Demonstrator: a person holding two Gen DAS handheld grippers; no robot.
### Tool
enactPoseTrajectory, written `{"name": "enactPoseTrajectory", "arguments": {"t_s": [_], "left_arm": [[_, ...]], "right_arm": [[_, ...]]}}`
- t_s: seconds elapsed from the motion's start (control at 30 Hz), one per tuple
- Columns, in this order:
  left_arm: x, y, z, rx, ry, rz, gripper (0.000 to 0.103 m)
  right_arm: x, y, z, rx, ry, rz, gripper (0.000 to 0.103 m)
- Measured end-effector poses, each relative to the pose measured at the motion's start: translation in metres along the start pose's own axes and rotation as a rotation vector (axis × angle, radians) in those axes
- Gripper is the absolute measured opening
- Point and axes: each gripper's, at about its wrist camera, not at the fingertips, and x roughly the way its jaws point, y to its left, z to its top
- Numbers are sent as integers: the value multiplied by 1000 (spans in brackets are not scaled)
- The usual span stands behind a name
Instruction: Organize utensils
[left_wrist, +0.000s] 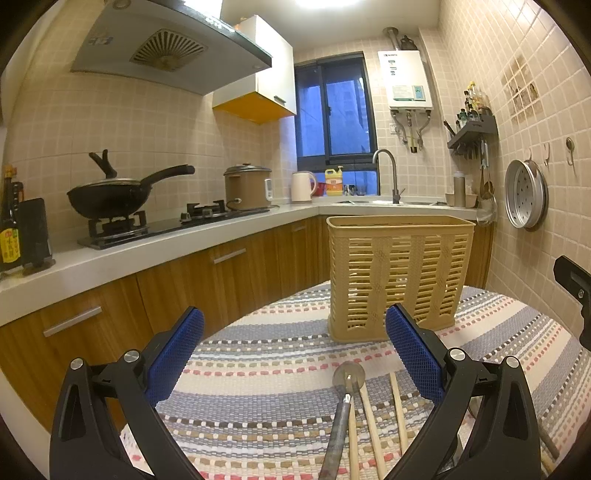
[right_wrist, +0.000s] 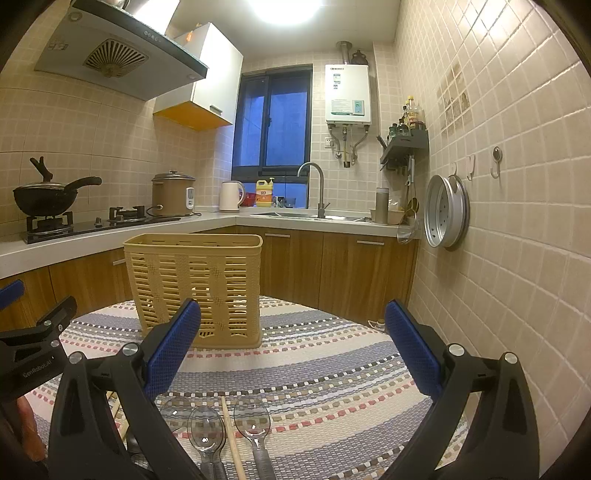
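Below my left gripper (left_wrist: 294, 350), chopsticks (left_wrist: 373, 428) lie lengthwise toward the basket (left_wrist: 399, 273); both grippers' fingers spread wide, holding nothing.

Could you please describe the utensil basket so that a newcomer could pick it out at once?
Start at the striped woven mat on the table in front of the wooden cabinets. Standing upright on its far half is the basket, a tall tan plastic holder with slotted sides. It alone stands up; the spoons and chopsticks lie flat.

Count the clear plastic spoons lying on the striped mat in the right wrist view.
3: left spoon, partly behind the finger; middle spoon; right spoon. More may be hidden.
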Motion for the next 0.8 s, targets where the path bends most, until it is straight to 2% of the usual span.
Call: {"name": "enactPoseTrajectory", "arguments": {"t_s": [0.8], "left_arm": [[3,-1,-1,-2,8,-3,96]], "right_arm": [[0,2,1,-4,6,3,95]]}}
